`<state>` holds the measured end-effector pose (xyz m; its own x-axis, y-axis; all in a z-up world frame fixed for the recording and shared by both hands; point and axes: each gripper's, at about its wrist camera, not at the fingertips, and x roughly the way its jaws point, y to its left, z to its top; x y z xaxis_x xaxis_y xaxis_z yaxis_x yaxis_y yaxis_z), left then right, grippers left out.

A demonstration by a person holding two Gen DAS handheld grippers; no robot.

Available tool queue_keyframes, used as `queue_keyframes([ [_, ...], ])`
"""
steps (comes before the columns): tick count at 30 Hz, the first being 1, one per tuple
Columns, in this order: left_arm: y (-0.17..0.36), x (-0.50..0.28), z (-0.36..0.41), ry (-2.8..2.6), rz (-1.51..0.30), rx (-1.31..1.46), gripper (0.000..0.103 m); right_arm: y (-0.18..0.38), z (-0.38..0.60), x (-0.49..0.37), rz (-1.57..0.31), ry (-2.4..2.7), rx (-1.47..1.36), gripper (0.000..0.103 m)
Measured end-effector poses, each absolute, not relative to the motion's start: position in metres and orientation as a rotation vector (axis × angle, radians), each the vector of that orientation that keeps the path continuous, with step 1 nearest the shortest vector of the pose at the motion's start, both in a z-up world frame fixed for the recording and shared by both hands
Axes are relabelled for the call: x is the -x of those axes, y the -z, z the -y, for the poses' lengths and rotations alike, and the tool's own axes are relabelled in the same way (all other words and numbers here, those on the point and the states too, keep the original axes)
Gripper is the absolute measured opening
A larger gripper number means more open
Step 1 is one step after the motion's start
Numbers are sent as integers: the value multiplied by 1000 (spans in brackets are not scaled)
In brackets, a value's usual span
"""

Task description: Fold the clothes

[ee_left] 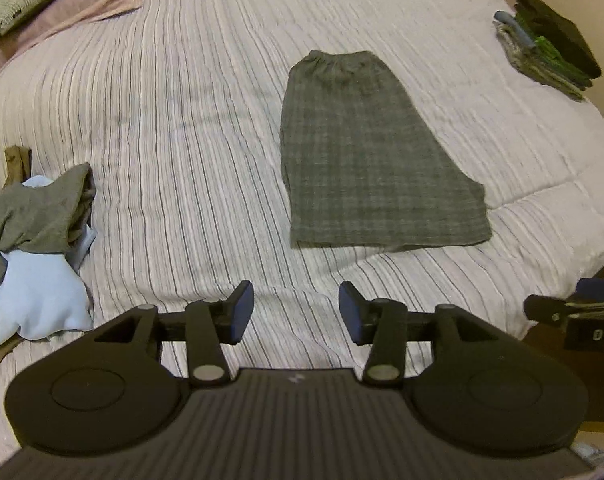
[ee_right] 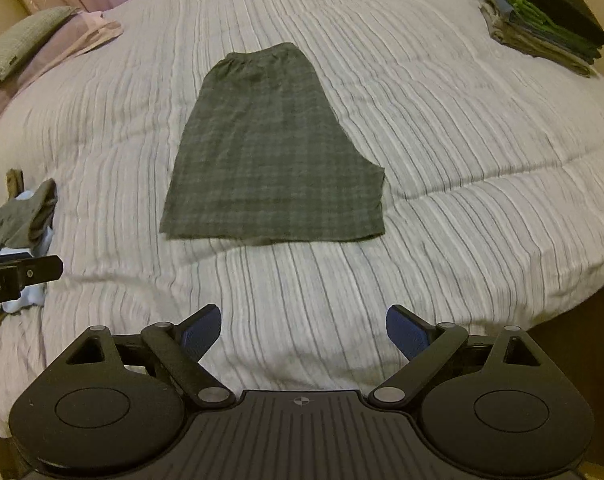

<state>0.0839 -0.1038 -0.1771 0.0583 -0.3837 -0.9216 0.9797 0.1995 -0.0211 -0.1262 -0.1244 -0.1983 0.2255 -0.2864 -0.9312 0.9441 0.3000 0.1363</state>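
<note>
Striped white bedspread (ee_left: 181, 120) fills the room's middle, pillows stacked at the far left corner. Left wrist view first: left gripper (ee_left: 296, 312) hangs above the near edge of the bed, jaws parted, nothing between the pads. One grey plaid pair of shorts (ee_left: 366, 160) lies flat ahead and a little right of it, already halved lengthwise, waistband at the far end and hem nearest the claw, so its long axis runs away from the onlooker's side of the bed. One rumpled heap of unfolded clothes (ee_left: 33, 240) sits at the left, pale blue and olive pieces tangled; a count of garments in it cannot be made. One folded stack (ee_left: 550, 52) rests at the far right corner, well apart from the shorts. The other tool's finger pokes in at the right edge. Right wrist view: right gripper (ee_right: 304, 332) also hovers empty, jaws spread wider than the left's. The shorts (ee_right: 269, 156) lie ahead and slightly left of it, hem toward the claw. The heap (ee_right: 21, 216) shows at the left edge, the stack (ee_right: 542, 16) top right, the bedspread (ee_right: 462, 160) bare between. Judgement: the shorts lie between the two claws, roughly as near to one as the other; the hem corners are the closest grab points, and the next fold would likely carry hem toward waistband along that long axis.
</note>
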Motion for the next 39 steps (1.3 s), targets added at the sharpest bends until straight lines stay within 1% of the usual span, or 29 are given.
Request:
queue_keyframes([
  [6, 161, -74, 88, 1237, -963, -782, 46, 190, 115, 124, -959, 1019, -837, 92],
  [11, 150, -68, 83, 1256, -928, -778, 50, 182, 106, 124, -952, 1024, -815, 92],
  [29, 132, -59, 78, 1277, -906, -796, 52, 164, 100, 122, -965, 1027, -803, 92],
  [39, 136, -50, 93, 1252, -924, -804, 53, 172, 118, 131, -991, 1004, -810, 92],
])
